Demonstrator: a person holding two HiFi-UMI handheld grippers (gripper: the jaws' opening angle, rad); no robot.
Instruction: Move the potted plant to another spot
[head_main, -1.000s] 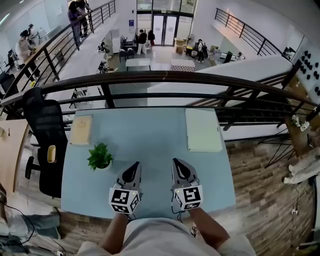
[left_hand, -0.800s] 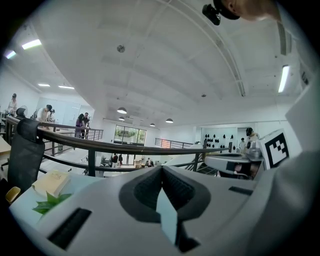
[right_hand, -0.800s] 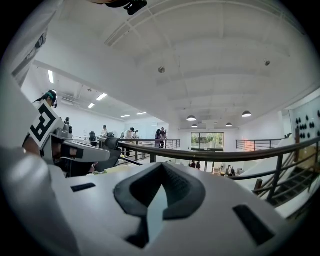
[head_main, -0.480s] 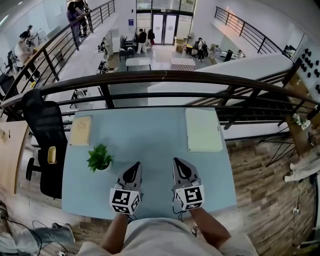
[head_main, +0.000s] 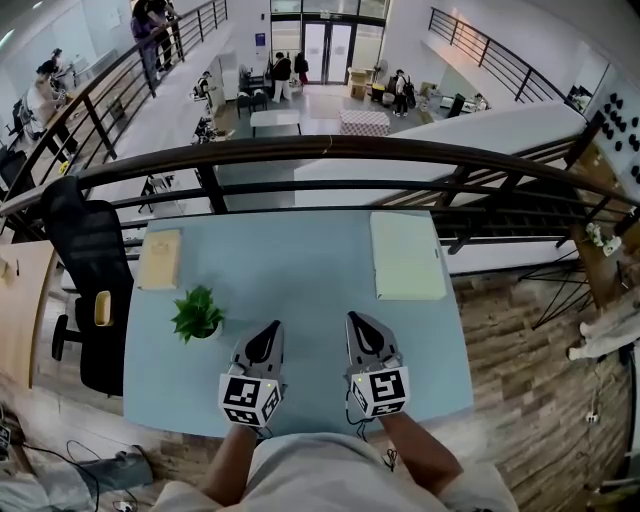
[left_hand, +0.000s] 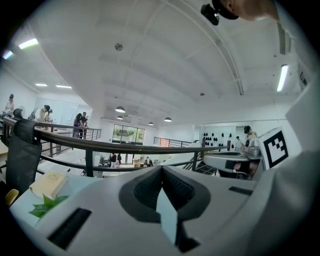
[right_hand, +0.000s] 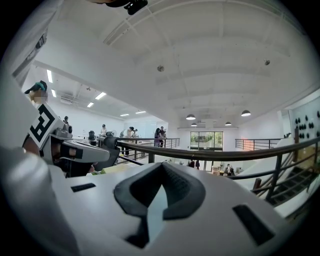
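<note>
A small potted plant with green leaves in a white pot stands on the left part of the light blue table. Its leaves show at the lower left of the left gripper view. My left gripper hovers near the table's front edge, a short way right of the plant, jaws shut with nothing between them. My right gripper is beside it, further right, also shut and empty. In the left gripper view and the right gripper view the jaw tips meet.
A tan book lies at the table's back left, a pale green pad at the back right. A dark railing runs behind the table. A black office chair stands left of it.
</note>
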